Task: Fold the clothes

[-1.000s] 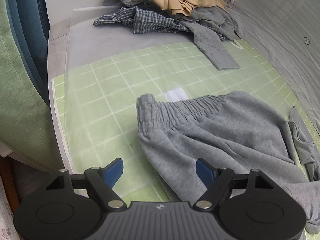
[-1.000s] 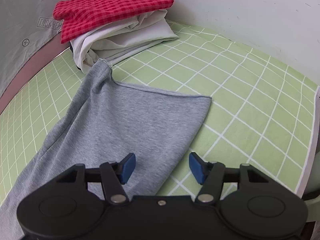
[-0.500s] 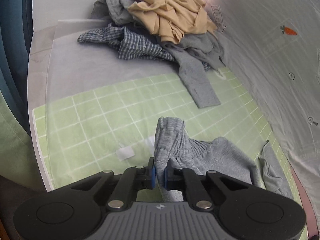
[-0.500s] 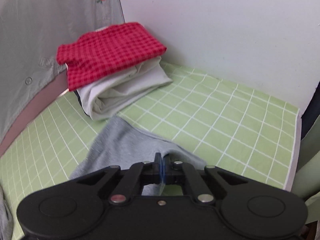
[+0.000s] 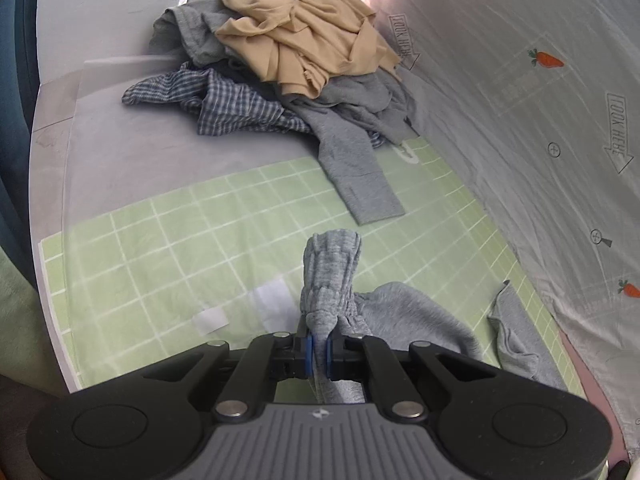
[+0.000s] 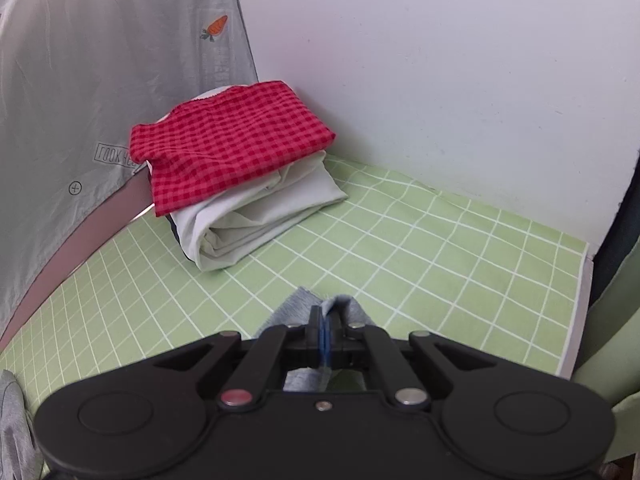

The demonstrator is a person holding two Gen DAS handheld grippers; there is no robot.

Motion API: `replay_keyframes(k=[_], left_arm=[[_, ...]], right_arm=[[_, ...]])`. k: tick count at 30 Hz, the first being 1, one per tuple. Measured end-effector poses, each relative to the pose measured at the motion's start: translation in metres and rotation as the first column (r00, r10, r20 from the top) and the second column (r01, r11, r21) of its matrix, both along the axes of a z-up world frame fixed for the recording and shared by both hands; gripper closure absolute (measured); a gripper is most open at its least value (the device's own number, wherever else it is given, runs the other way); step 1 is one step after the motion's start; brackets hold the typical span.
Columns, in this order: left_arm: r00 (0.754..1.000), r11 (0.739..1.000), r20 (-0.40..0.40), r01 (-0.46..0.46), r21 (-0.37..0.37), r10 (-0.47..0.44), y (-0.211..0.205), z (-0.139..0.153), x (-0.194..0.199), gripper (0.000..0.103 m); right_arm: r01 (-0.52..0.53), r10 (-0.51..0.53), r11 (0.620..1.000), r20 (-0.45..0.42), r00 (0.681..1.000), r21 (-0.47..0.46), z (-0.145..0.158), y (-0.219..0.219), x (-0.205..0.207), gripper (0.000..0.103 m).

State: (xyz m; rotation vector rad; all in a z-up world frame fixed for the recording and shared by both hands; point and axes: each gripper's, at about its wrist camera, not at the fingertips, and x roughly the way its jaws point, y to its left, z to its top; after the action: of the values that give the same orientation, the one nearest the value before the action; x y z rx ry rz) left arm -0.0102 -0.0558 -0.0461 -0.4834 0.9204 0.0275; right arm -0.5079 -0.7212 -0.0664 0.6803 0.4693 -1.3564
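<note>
Grey sweatpants (image 5: 404,316) lie bunched on the green grid mat (image 5: 168,240). My left gripper (image 5: 318,350) is shut on their gathered waistband (image 5: 330,268), which stands up above the blue pads. In the right wrist view my right gripper (image 6: 325,340) is shut on a thin fold of the same grey sweatpants (image 6: 292,310), lifted off the green grid mat (image 6: 400,264). Most of the cloth below that gripper is hidden by its body.
A heap of unfolded clothes sits at the far end: a beige garment (image 5: 304,28), a blue checked shirt (image 5: 224,100) and a grey top (image 5: 352,148). A folded red checked cloth (image 6: 228,140) lies on folded white cloth (image 6: 260,216) by the wall. A printed grey sheet (image 5: 540,120) hangs alongside.
Both grippers went from open over the flat sweatpants to shut on them, then rose. The waistband and the leg end now hang bunched, and both views tilted up toward the far walls.
</note>
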Motion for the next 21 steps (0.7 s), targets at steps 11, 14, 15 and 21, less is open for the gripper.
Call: replay_keyframes(k=[11, 14, 15, 21], left_arm=[[0.99, 0.992, -0.118, -0.061, 0.113, 0.074, 0.039, -0.044, -0.035, 0.093], [0.985, 0.988, -0.16, -0.045, 0.149, 0.069, 0.036, -0.056, -0.042, 0.08], [0.986, 0.985, -0.153, -0.032, 0.168, 0.058, 0.032, -0.055, -0.044, 0.075], [0.998, 0.961, -0.065, 0.021, 0.274, -0.003, 0.001, -0.033, -0.052, 0.036]], right_arm=[[-0.03, 0.037, 0.997, -0.101, 0.994, 0.067, -0.023, 0.024, -0.032, 0.101], [-0.054, 0.087, 0.982, -0.183, 0.979, 0.178, -0.058, 0.035, -0.037, 0.088], [-0.067, 0.106, 0.979, -0.206, 0.973, 0.19, -0.065, 0.04, -0.037, 0.084], [-0.082, 0.116, 0.982, -0.198, 0.973, 0.171, -0.066, 0.048, -0.036, 0.057]])
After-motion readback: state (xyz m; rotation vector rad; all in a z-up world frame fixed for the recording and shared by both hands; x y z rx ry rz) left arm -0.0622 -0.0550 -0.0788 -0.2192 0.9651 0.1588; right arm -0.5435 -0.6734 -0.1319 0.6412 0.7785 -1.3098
